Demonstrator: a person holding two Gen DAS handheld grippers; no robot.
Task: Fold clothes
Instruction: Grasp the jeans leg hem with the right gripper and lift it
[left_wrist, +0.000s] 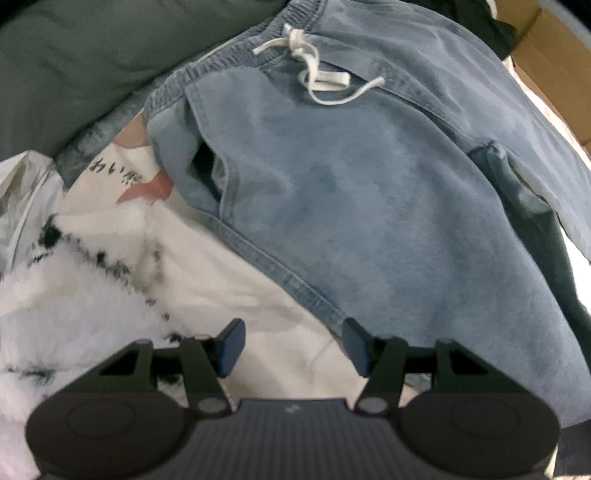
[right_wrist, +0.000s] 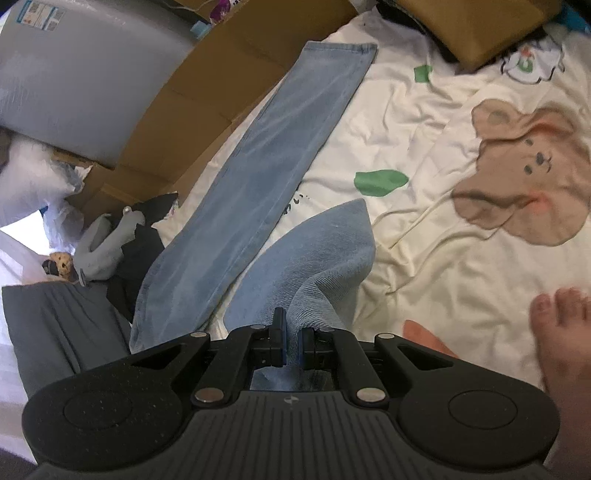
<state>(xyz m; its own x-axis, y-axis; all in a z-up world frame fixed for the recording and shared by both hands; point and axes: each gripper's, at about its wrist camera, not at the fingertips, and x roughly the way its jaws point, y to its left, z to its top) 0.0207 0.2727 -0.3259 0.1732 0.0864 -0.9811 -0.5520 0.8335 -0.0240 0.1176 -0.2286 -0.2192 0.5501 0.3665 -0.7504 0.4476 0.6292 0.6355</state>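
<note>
Jeans in pale blue denim lie on the cream bedsheet, our landmark, which is printed with a brown cartoon bear and green leaf shapes. In the right wrist view we see one leg stretched flat along the sheet's edge, its hem toward the cardboard boxes beside the sheet, while the other leg is raised off the sheet in a peaked fold. In the left wrist view we see the waist end, with an elastic band and a white drawstring tied in a loose bow, lying across the sheet next to a white fluffy blanket with black flecks and a dark grey cushion beyond it. A grey garment sits at the sheet's edge, near the flat leg's upper part. We see a bare foot resting on the sheet below the bear. Our right gripper is clamped narrow on the raised leg's fabric, denim bunched between its blue pads. Our left gripper hangs over the seam where the trousers' edge meets the sheet, its jaws parted wide with nothing between them.
</note>
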